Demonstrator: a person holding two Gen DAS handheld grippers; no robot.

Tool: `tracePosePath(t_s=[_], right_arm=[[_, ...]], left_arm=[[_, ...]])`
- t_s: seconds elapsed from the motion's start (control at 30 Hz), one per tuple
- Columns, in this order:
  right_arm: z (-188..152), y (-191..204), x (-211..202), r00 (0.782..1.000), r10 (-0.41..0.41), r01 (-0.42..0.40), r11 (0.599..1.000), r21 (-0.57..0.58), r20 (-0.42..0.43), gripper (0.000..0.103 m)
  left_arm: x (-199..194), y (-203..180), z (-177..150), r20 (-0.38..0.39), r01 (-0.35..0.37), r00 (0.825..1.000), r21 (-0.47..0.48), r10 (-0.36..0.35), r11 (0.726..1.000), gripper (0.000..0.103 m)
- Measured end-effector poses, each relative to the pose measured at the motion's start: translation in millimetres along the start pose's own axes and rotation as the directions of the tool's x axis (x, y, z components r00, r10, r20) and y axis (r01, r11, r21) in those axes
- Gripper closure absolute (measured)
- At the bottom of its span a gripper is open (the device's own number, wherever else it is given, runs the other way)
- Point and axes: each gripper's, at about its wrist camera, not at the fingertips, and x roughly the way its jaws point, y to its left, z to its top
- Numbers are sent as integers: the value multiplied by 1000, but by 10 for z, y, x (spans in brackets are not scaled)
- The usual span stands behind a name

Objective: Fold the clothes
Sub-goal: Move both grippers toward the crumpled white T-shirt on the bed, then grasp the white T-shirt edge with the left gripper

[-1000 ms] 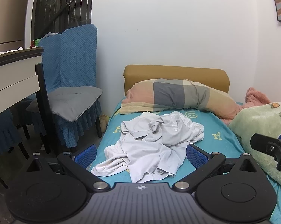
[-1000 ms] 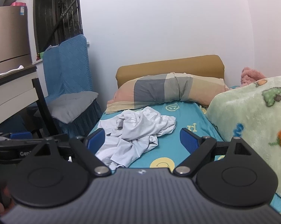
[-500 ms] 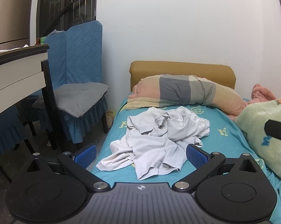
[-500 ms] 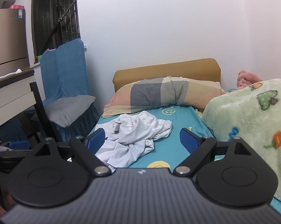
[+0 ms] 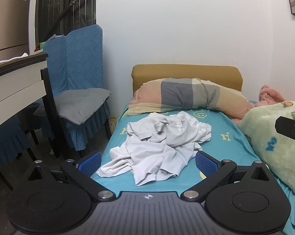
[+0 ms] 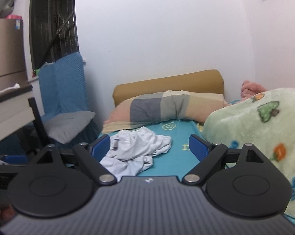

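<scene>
A crumpled white shirt point(image 5: 159, 145) lies in a heap on the turquoise bedsheet point(image 5: 223, 143); it also shows in the right wrist view point(image 6: 135, 148). My left gripper point(image 5: 148, 162) is open and empty, held back from the near edge of the heap. My right gripper point(image 6: 150, 146) is open and empty, further back from the shirt. Part of the right gripper point(image 5: 290, 130) shows at the right edge of the left wrist view.
A striped pillow point(image 5: 188, 98) lies against the tan headboard point(image 5: 186, 71). A green fleece blanket point(image 6: 259, 129) is piled on the bed's right side. A blue-covered chair point(image 5: 78, 90) with a grey cushion and a white desk point(image 5: 14, 90) stand left of the bed.
Both grippers have pulled back and tilted up, so the shirt looks smaller and lower in both views. Both grippers stay open and the shirt has not moved.
</scene>
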Motion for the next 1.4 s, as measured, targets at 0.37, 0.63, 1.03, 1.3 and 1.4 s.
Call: tracePosePath(t_s=[0.37,0.63,1.03,1.3,1.4], right_arm=[[13,-203,-59,1000,-8,7,1000,29,23,15],[-16,-391,40,999,38,-42,986,163,26,15],[-218,-219,406,999,33,-29,988,149,-28,15],[-450,-183,1017,992,23,2,979,202,-121,15],[-560,-166,1255,990,7,22,978,206,-140,15]], left_arm=[[-62,-344,237,-34,-1,999,25,2,1000,0],[369,-354,352,-117,48,992,18,-46,999,0],[2146,142,434,-381,-119,921,-69,84,990,5],[3153,451,165,-333,-122,934,43,129,992,13],[3531,520,139,-301,-85,949,21,88,996,19]])
